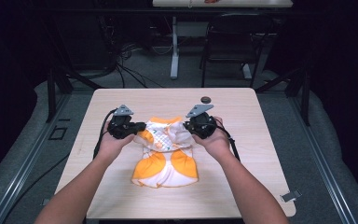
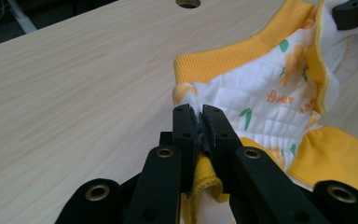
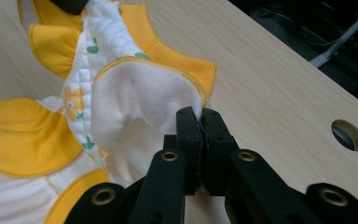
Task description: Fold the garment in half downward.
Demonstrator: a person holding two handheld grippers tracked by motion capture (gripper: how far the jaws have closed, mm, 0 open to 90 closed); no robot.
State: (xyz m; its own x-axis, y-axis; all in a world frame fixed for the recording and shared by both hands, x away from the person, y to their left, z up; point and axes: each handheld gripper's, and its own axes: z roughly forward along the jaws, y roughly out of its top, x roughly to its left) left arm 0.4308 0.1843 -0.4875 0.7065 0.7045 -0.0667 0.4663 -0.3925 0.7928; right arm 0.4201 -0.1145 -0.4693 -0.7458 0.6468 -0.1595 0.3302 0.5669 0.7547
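On a pale wood worktop (image 1: pixel 121 186), the left tool (image 2: pixel 200 122) and right tool (image 3: pixel 200 122) each pinch an edge of a quilted white-and-orange baby garment (image 1: pixel 167 156), its print lettering partly unreadable.

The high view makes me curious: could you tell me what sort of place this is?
Probably a lab or recording workspace, not a home: a bare wooden table stands on grey carpet amid dark surroundings, loose cables run across the floor, and an office chair waits behind.
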